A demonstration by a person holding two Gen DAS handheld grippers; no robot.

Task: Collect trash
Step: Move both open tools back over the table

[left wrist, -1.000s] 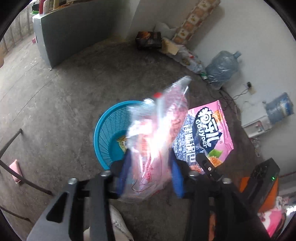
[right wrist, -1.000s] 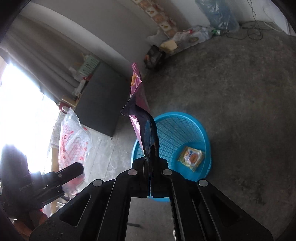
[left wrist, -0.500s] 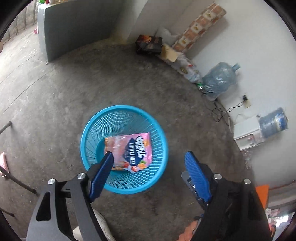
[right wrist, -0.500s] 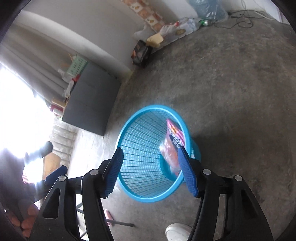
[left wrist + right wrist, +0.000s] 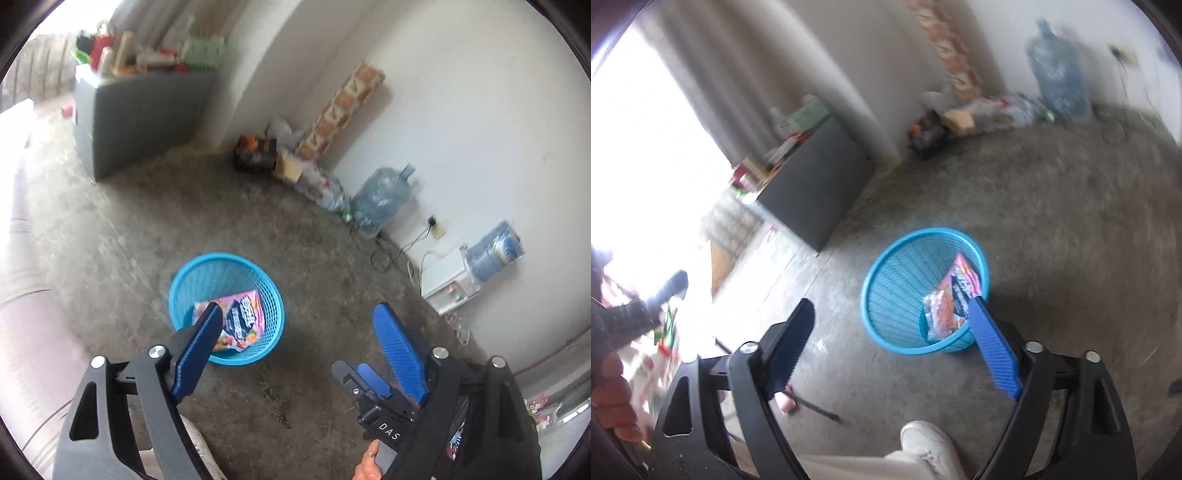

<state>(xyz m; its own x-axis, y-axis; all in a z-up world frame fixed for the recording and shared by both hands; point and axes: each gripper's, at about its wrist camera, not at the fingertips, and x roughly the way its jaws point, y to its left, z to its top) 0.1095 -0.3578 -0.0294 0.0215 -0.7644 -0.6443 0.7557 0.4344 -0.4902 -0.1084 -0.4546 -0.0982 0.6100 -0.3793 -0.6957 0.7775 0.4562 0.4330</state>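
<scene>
Both claws hang above the concrete floor (image 5: pixel 122 229) with their blue-padded fingers spread wide and nothing between them — the left claw (image 5: pixel 295 325) and the right claw (image 5: pixel 892 310) alike. Below them stands a blue mesh basket (image 5: pixel 184 280), upright on the floor, and inside it lies a pink snack bag (image 5: pixel 245 317) with dark lettering, leaning against the basket wall; in the right wrist view the same bag (image 5: pixel 955 291) sits beside a crumpled clear wrapper (image 5: pixel 938 310) toward the near side of the basket (image 5: pixel 886 280). Along the far wall rest a large water jug (image 5: pixel 382 195) and a heap of boxes and bags (image 5: pixel 280 166), well apart from the basket. A white shoe (image 5: pixel 929 441) shows at the bottom edge.
</scene>
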